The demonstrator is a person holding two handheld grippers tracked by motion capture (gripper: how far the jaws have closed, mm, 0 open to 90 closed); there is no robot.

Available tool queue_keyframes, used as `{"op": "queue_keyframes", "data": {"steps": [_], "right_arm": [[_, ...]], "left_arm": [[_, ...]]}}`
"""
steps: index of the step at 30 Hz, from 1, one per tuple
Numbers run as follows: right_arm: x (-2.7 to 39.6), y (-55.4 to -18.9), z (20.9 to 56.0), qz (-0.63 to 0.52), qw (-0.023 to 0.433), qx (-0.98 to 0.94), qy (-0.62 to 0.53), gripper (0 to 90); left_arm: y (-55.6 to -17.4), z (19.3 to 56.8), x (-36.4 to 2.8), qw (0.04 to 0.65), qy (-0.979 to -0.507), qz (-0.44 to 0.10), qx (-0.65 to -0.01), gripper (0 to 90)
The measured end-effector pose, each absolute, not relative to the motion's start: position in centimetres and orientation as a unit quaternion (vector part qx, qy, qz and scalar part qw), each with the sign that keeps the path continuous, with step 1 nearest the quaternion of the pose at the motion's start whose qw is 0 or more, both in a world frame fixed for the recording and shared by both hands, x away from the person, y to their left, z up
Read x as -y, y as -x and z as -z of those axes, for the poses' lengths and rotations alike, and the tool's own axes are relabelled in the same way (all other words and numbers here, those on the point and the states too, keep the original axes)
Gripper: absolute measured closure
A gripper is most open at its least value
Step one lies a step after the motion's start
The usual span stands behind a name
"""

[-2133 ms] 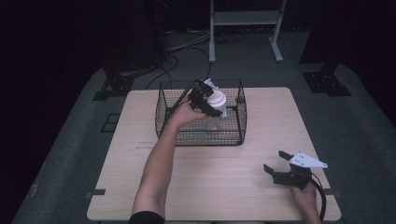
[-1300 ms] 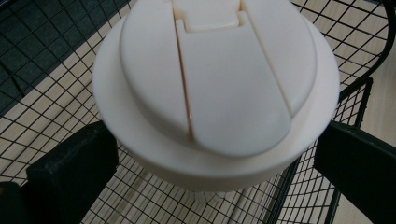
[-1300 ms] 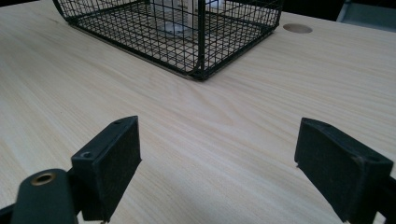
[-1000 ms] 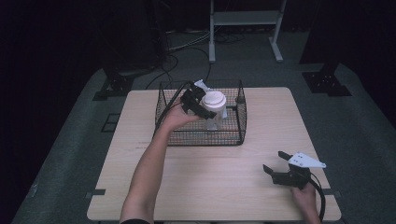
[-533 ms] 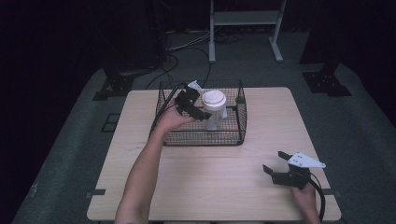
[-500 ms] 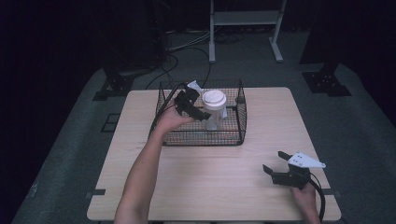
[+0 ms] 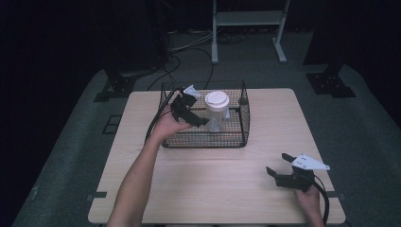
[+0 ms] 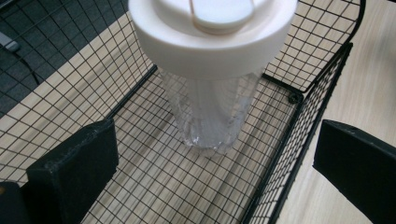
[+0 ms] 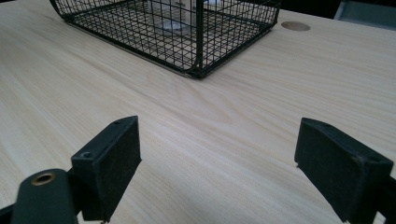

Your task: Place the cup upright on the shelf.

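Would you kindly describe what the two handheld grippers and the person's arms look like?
Both grippers are black with two flat, rectangular black jaws. The left gripper and the right gripper each carry a pale grey three-cornered plate on top and trail a black cable. The right one's near jaw mount shows a brass-coloured eyelet. The forearms are bare, with no sleeves in view.

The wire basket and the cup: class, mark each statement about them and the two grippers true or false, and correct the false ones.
1. The clear cup with a white lid stands upright inside the wire basket. True.
2. The left gripper is clamped on the cup. False: its jaws are open, wide apart on either side of the cup.
3. The right gripper holds a spoon. False: its jaws are open and empty above the wooden table.
4. The basket sits on the far half of the table. True.
5. The cup's lid is off. False: it is on.
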State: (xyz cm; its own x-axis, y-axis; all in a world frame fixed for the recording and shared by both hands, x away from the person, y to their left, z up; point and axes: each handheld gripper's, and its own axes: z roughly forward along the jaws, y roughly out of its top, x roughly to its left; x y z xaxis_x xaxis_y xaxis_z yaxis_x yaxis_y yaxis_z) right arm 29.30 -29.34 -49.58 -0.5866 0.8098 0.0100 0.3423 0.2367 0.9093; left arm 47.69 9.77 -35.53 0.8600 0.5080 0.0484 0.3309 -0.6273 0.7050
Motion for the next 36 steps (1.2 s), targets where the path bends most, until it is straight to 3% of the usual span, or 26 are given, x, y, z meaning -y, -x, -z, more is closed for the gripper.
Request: {"op": "queue_keyframes", "data": {"steps": [36], "right_arm": [[29.4,-29.4,49.6,-0.481,0.245,-0.747,-0.389,13.5]], "left_arm": [[-41.5,37.1,-11.9,0.382,-0.894,-0.119,-0.2,0.0]]}}
